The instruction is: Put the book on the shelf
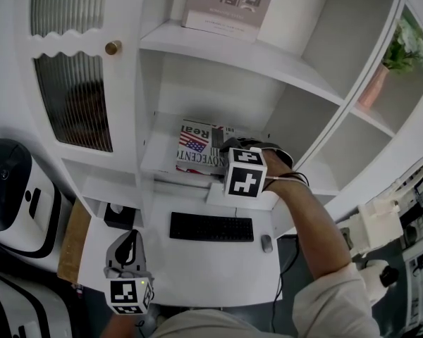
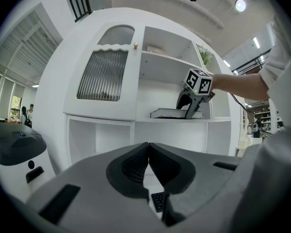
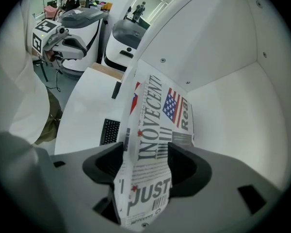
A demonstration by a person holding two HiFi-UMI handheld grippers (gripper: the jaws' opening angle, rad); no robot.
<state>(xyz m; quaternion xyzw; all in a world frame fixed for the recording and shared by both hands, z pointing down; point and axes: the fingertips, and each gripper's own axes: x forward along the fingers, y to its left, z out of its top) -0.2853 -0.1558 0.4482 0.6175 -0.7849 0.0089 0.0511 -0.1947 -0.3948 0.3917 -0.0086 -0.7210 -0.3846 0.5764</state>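
Book [image 1: 197,145]: white flag-printed cover, flat on shelf [image 1: 158,155] | right gripper [image 3: 145,148]: jaws apart astride it | left gripper [image 2: 148,150]: jaws together, empty

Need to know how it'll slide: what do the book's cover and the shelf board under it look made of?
Book: paper, probably a softcover; printed cover with a faint sheen, no cloth or thick board edge showing. Shelf board: smooth white painted or laminated panel, likely wood composite; flat, even, no grain visible.

book [image 1: 197,148]: white cover, US flag, black lettering | pose: lying flat, cover up | place: on white middle shelf [image 1: 158,155], near its front edge
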